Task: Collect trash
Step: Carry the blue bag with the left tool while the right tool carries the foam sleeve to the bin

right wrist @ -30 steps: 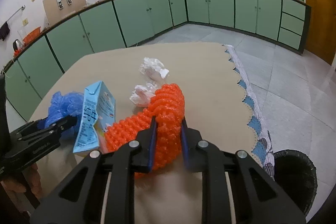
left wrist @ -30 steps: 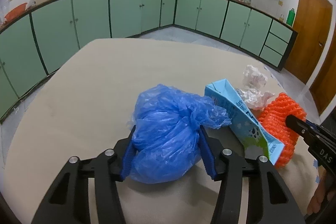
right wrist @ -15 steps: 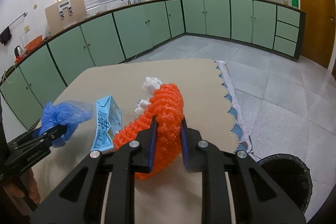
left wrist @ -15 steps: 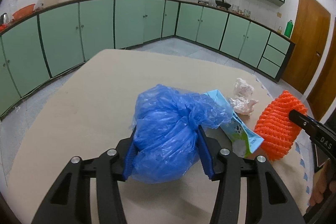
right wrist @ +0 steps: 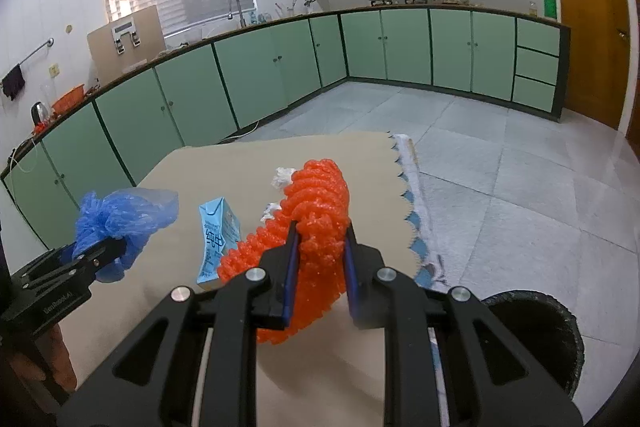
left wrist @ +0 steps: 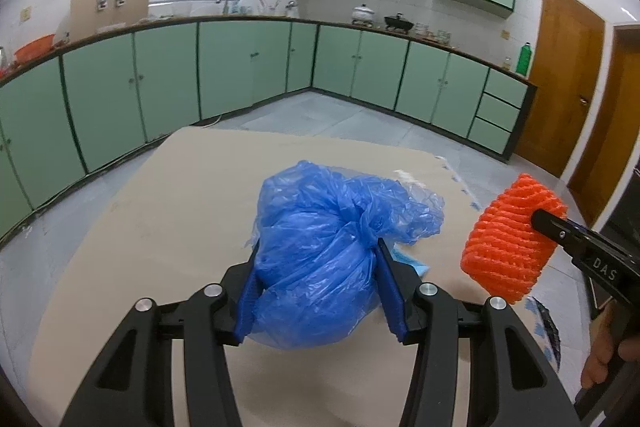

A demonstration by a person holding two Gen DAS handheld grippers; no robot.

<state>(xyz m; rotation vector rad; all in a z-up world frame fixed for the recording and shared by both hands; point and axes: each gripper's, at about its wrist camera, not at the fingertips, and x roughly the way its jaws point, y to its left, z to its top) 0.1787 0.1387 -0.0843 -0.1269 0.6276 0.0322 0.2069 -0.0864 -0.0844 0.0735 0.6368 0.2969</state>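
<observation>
Carrying both loads: left gripper (left wrist: pixel 318 289) jaws pinch the blue plastic bag (left wrist: pixel 320 259), right gripper (right wrist: pixel 318 267) jaws pinch the orange foam net (right wrist: pixel 308 227), both clear of worktop (right wrist: pixel 224 171); keep squeeze firm, swing R over black bin (right wrist: pixel 560 339) w/o snagging milk carton (right wrist: pixel 216 239).

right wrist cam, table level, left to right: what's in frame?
left gripper shut on the blue plastic bag → blue milk carton → orange foam net in the right gripper → scalloped table edge → black trash bin on the floor. White crumpled paper overlaps the net, so skipped.
</observation>
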